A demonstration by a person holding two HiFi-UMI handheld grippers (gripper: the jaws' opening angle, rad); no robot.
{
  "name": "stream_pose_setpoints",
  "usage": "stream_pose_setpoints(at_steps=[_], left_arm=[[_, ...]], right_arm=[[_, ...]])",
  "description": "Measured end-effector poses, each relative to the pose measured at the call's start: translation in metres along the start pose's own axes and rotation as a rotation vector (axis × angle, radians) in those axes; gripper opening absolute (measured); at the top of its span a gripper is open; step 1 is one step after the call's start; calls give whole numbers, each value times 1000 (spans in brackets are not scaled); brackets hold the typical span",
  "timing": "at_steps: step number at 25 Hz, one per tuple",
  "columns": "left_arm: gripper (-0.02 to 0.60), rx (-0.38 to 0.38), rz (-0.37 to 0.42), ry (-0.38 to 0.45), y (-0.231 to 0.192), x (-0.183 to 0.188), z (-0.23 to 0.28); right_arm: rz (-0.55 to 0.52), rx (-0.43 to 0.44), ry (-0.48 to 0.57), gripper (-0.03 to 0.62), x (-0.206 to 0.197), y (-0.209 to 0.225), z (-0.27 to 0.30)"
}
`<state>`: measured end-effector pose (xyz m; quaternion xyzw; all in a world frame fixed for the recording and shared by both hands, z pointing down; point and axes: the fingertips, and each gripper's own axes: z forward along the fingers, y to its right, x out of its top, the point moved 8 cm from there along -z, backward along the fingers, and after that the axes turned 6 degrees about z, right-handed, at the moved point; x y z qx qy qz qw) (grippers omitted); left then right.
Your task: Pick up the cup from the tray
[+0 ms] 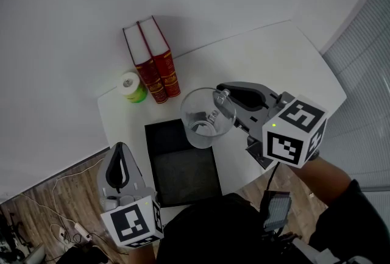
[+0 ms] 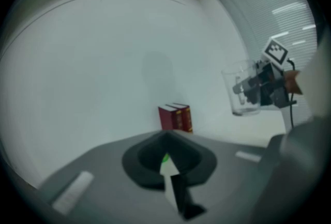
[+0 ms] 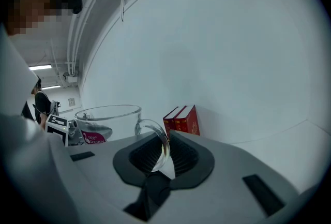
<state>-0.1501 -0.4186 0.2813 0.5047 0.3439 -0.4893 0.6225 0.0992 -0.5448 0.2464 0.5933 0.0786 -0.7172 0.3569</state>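
A clear glass cup (image 1: 207,116) hangs in the air above the far end of the black tray (image 1: 183,177), upright. My right gripper (image 1: 222,95) is shut on the cup's handle (image 3: 155,135), and the bowl (image 3: 106,122) sticks out to its left. In the left gripper view the cup (image 2: 242,91) shows at the right, held up by the right gripper (image 2: 264,83). My left gripper (image 1: 120,150) stays low at the tray's left, off the table's edge. Its jaws meet at the tips with nothing between them (image 2: 165,137).
Two red books (image 1: 152,58) stand upright at the back of the white table (image 1: 274,55), against the wall. A green and white roll (image 1: 132,87) sits left of them. Wooden floor with cables lies at the lower left. Window blinds run along the right.
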Motion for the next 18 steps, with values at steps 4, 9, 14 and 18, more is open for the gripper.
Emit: stream_pose_setpoints(at_steps=[4, 9, 14, 18], left_arm=[[2, 1, 6, 3, 0, 1, 0], [2, 8, 0, 2, -1, 0, -1], [2, 10, -5, 2, 0, 2, -1], [2, 10, -5, 0, 1, 2, -3]], right_arm=[[-8, -1, -1, 49, -2, 0, 2], [-7, 6, -3, 51, -4, 0, 3], [-10, 15, -5, 52, -2, -2, 3], [-4, 21, -5, 54, -2, -3, 3]])
